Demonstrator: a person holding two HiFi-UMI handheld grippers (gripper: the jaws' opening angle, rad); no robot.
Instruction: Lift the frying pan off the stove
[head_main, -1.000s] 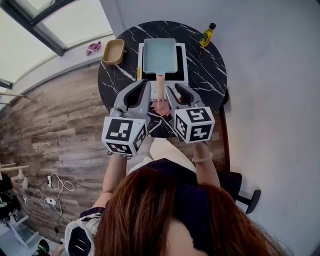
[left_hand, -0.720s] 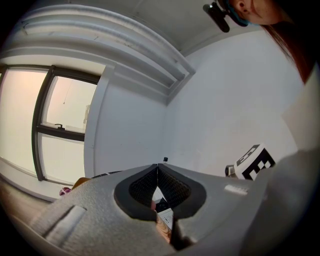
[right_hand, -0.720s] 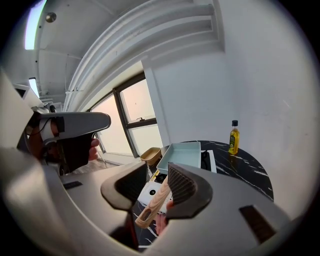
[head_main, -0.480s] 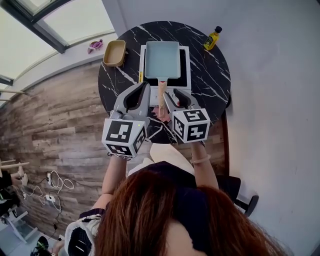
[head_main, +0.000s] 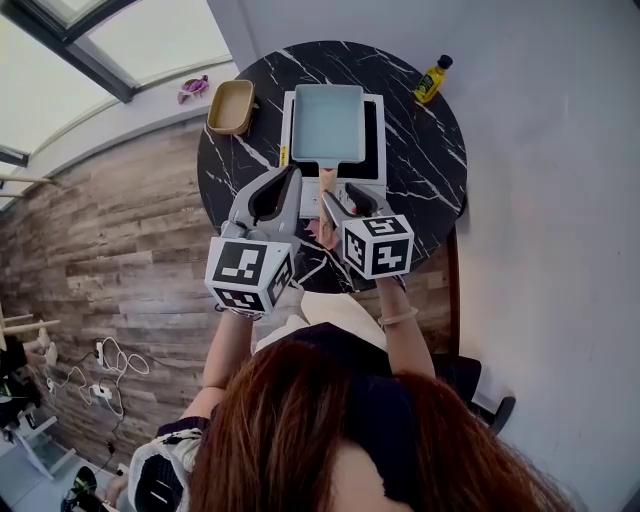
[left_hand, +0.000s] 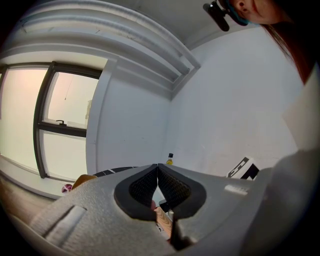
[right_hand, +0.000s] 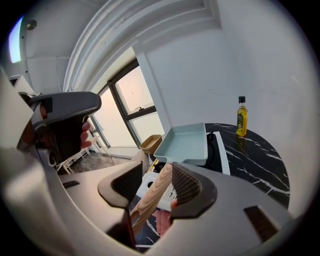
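Observation:
A light-blue rectangular frying pan (head_main: 326, 122) (right_hand: 182, 142) sits on the white-rimmed stove (head_main: 372, 140) (right_hand: 220, 150). Its wooden handle (head_main: 327, 183) (right_hand: 156, 190) points toward me. My right gripper (head_main: 338, 195) (right_hand: 152, 180) straddles that handle and its jaws are opening. The handle leans against the right pad, with a gap on the left side. My left gripper (head_main: 285, 175) (left_hand: 158, 170) hovers just left of the handle. Its pads meet at the tips with nothing between them.
The stove stands on a round black marble table (head_main: 420, 170). A yellow oil bottle (head_main: 433, 80) (right_hand: 242, 116) stands at the back right, and a tan bowl (head_main: 230, 107) (right_hand: 151, 143) sits at the back left. A pink item (head_main: 190, 90) lies on the sill beyond.
My right gripper has crept slightly forward and left along the handle. The pan stays on the stove. The left gripper has barely moved.

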